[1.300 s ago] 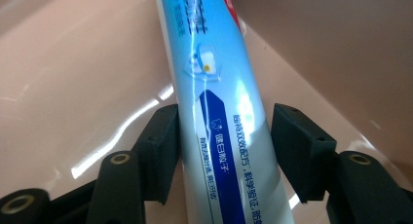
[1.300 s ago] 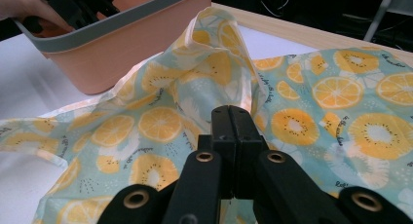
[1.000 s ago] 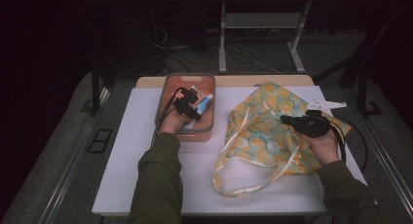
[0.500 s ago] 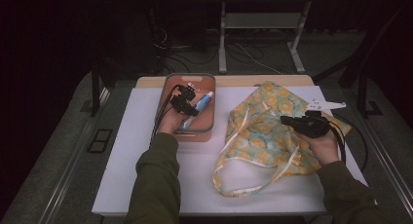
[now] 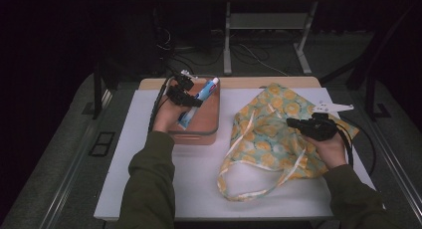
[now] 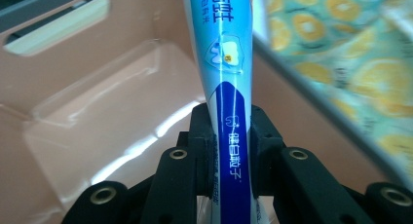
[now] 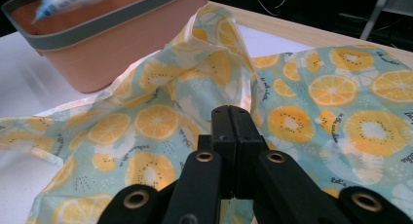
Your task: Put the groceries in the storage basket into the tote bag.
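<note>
The left gripper (image 5: 191,100) pinched a soft blue-and-white plastic toothpaste tube (image 6: 228,78) near its flat tail, above the salmon-pink plastic bin (image 5: 209,124); light and squashy, it likely handled best by that stiffer crimped end. The right gripper (image 7: 233,118), jaws pressed together, seemingly nipped the limp lemon-print cloth bag (image 7: 160,121) beside it.

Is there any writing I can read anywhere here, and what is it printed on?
Tube held in the left claw, blue band: "健自敕子" is my best reading, white Chinese characters.
Tube, top edge: more Chinese characters, cut off by the frame, not readable.
Tube, middle: a small tooth emblem, no words.
Bag, beside the orange slices: tiny dark script, too small to read.
Bin: no writing.
</note>
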A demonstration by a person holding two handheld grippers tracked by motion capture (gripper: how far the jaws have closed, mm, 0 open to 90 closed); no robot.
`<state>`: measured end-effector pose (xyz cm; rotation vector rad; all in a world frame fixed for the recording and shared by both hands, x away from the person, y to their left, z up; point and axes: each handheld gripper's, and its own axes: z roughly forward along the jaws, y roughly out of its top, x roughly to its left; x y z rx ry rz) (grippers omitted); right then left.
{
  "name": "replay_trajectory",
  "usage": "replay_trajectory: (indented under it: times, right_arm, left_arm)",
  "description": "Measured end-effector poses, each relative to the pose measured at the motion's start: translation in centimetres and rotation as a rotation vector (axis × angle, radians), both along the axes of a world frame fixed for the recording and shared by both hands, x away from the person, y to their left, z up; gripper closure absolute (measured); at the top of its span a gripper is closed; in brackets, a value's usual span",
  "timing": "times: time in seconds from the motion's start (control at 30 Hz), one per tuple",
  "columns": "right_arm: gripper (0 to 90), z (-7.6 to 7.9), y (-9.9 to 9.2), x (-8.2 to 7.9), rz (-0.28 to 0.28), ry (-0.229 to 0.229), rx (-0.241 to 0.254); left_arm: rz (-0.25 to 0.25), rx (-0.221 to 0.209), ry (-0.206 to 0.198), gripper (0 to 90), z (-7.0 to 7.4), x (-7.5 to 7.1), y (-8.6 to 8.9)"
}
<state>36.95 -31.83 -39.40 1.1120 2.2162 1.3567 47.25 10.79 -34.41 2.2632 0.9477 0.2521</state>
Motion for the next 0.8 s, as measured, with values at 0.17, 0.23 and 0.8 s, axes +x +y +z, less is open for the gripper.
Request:
replay_trajectory:
  times: [0.17, 0.23, 0.8]
  right_arm:
    - [89.9, 0.0, 0.1, 0.0, 0.0, 0.0, -0.004]
    - [90.0, 0.0, 0.1, 0.0, -0.001, 0.001, -0.006]
    - [89.9, 0.0, 0.2, 0.0, -0.004, -0.004, -0.013]
  left_arm:
    - [-0.049, -0.015, -0.03, 75.7, 1.2, -1.7, -0.9]
    - [-0.065, -0.018, -0.055, 75.8, 1.8, -2.2, -1.4]
    - [-0.289, -0.072, -0.05, 75.9, 2.2, -8.0, -8.5]
